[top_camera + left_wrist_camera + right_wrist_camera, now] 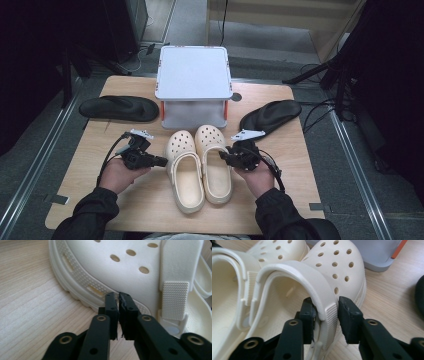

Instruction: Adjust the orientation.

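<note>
Strap [322, 290] sits between right hand-held gripper [325, 315] jaws, seen close.

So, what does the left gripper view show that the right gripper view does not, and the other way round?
Left gripper view: the left gripper, jaws almost together, at the ribbed side edge of the left clog. Right gripper view: the right gripper with the heel strap of the right clog between its open jaws, plus a grey box. Both: the left clog and the wooden table.
</note>
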Motion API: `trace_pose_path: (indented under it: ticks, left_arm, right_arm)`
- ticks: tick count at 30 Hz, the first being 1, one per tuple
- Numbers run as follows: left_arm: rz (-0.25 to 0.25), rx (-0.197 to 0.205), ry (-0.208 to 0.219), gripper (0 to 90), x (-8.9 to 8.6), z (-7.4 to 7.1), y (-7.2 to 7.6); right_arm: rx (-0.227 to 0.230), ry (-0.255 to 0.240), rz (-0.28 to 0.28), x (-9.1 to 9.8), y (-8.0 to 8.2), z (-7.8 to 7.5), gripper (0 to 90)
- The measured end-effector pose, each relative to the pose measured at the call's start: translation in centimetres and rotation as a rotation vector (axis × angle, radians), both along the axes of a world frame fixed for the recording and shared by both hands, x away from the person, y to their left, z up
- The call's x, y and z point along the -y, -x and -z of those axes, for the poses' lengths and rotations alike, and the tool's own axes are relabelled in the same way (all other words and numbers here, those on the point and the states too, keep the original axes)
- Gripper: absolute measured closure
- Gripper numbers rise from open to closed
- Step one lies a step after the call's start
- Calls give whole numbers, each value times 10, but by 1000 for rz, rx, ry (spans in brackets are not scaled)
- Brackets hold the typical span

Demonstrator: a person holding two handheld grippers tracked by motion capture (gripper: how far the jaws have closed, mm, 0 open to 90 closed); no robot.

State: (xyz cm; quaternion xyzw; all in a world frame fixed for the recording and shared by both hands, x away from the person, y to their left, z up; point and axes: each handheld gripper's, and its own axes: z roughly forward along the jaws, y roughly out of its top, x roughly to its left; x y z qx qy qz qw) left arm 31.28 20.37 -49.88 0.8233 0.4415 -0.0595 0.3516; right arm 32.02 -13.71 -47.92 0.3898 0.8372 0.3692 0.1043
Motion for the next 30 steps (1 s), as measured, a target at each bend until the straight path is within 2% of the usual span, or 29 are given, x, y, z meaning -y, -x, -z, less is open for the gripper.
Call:
trace_pose_path:
  ticks: [2,3,4,6,11,13,14,15,16,20,24,25,27,28,30]
  left_arm:
    - [-18,19,25,835,-3,-6,-1]
    - [-20,24,28,823,-5,-9,-1]
    - [-27,34,36,808,-6,-12,-2]
    - [-35,48,45,781,-7,-18,-2]
    - [-44,68,27,638,-4,-31,-6]
    - [-54,83,31,555,-5,-35,-8]
    - [-40,95,51,550,-6,-40,-12]
    - [-40,100,55,510,-6,-44,-14]
    - [-41,105,49,504,-6,-47,-15]
    - [-35,121,23,526,-7,-59,-25]
    - [-51,126,17,671,-9,-68,-37]
    - [-47,123,19,697,-9,-70,-39]
    - [-35,94,32,671,-8,-73,-46]
    - [-40,101,26,669,-6,-75,-48]
    - [-24,103,46,724,-6,-81,-53]
  right_arm:
    - [-43,-51,3,5,-2,0,614]
    - [-50,-67,-8,7,-3,0,557]
    - [-48,-64,-7,8,-3,-1,546]
    - [-19,-63,-11,9,1,-5,526]
    - [24,-102,-30,16,16,-19,513]
    - [32,-139,-38,20,23,-23,515]
    - [30,-156,-42,21,25,-24,517]
    - [27,-185,-52,23,31,-26,515]
    - [32,-191,-61,22,34,-26,512]
    - [39,-176,-92,17,40,-24,507]
    - [3,-185,-95,14,42,-20,514]
    - [-8,-186,-108,13,42,-19,534]
    - [-15,-182,-132,11,43,-16,539]
    - [-22,-184,-143,9,44,-14,544]
    - [-37,-185,-145,6,46,-12,542]
